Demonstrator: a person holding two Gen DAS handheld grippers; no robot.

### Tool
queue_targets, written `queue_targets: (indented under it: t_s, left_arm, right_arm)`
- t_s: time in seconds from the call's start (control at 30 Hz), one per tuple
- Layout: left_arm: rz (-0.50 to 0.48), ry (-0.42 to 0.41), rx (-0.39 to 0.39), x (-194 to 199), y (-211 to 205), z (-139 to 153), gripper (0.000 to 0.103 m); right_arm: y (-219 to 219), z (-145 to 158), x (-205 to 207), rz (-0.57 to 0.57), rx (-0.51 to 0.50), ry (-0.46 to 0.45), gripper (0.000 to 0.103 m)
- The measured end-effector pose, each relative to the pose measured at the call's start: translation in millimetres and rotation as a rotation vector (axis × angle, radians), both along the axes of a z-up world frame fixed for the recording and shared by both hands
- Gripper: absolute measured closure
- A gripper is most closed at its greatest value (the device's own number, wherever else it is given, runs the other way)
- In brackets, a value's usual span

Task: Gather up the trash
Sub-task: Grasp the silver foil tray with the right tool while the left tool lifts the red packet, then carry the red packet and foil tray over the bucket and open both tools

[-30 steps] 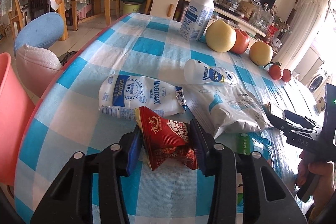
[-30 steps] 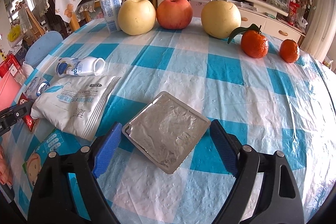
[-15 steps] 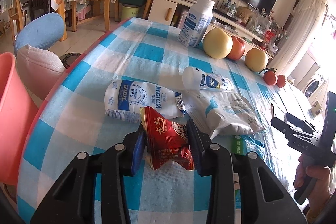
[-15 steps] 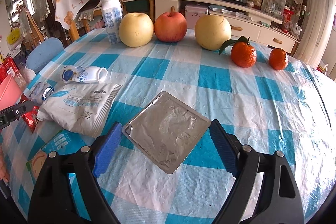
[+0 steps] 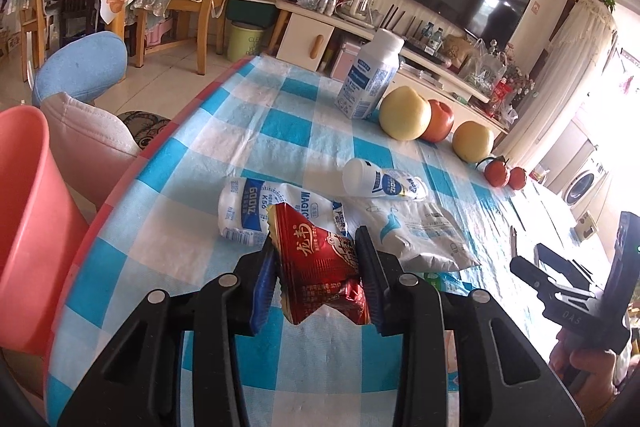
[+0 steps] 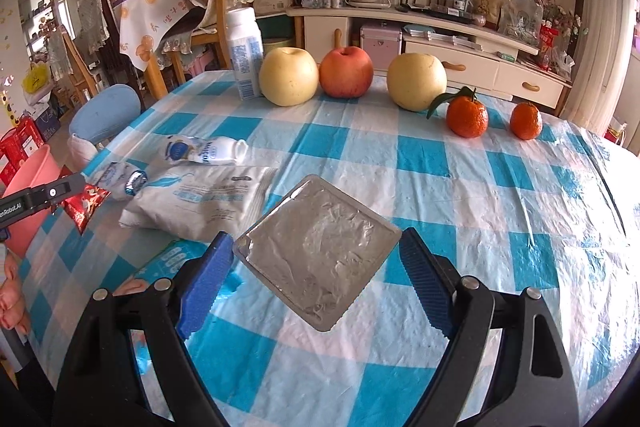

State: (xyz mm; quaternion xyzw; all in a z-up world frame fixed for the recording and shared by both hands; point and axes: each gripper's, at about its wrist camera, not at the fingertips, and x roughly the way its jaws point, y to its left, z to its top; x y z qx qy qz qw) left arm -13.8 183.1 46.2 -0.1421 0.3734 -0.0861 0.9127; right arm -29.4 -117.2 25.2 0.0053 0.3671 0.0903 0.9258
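Two grippers: we report each in turn, then the surroundings.
Left gripper (image 5: 316, 275): we see its blue pads pressed against both sides of the red snack wrapper (image 5: 320, 267); the jaws are narrowed onto it.
Red snack wrapper: crumpled, gripped and raised off the table, above the checked tablecloth (image 5: 248, 131) near the table's left edge.
Right gripper (image 6: 316, 283): we see its jaws spread wide, gripping nothing; the pads flank the silver foil packet (image 6: 320, 251) without touching it.
Silver foil packet: flat on the cloth, one corner pointing toward the camera.
White pouch (image 6: 200, 203): flat, just left of the foil packet.
Milk sachet (image 5: 256, 211): behind the red wrapper, lying flat.
Small white bottle (image 5: 380, 183): on its side, beyond the pouch.
Upright white bottle (image 6: 244, 51): at the far edge, beside the fruit.
Fruit row: yellow pear (image 6: 288, 77), red apple (image 6: 347, 71), second pear (image 6: 416, 81), two tangerines (image 6: 467, 117).
Pink bin (image 5: 28, 227): beside the table's left edge, below table level.
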Motion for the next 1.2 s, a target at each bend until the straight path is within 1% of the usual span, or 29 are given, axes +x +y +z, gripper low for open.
queue_targets:
  t_s: [0.17, 0.27, 0.67, 0.93, 1.0, 1.2]
  left_arm:
    - [0.020, -0.023, -0.009, -4, 12, 8, 0.064]
    - [0.040, -0.037, -0.002, -6, 20, 13, 0.064]
    - [0.122, -0.057, 0.007, -16, 59, 28, 0.064]
    - [0.186, -0.066, -0.002, -25, 89, 34, 0.064]
    - [0.205, -0.071, 0.001, -27, 97, 36, 0.064]
    - [0.269, -0.078, -0.031, -35, 128, 39, 0.064]
  right_arm:
    - [21, 9, -8, 0.034, -0.004, -0.014, 0.018]
    - [36, 13, -14, 0.061, -0.013, -0.020, 0.018]
    - [94, 29, -33, 0.163, -0.027, -0.035, 0.018]
    - [145, 37, -39, 0.249, -0.051, -0.041, 0.018]
    - [162, 42, -41, 0.284, -0.063, -0.055, 0.018]
    - [211, 58, -47, 0.383, -0.095, -0.096, 0.018]
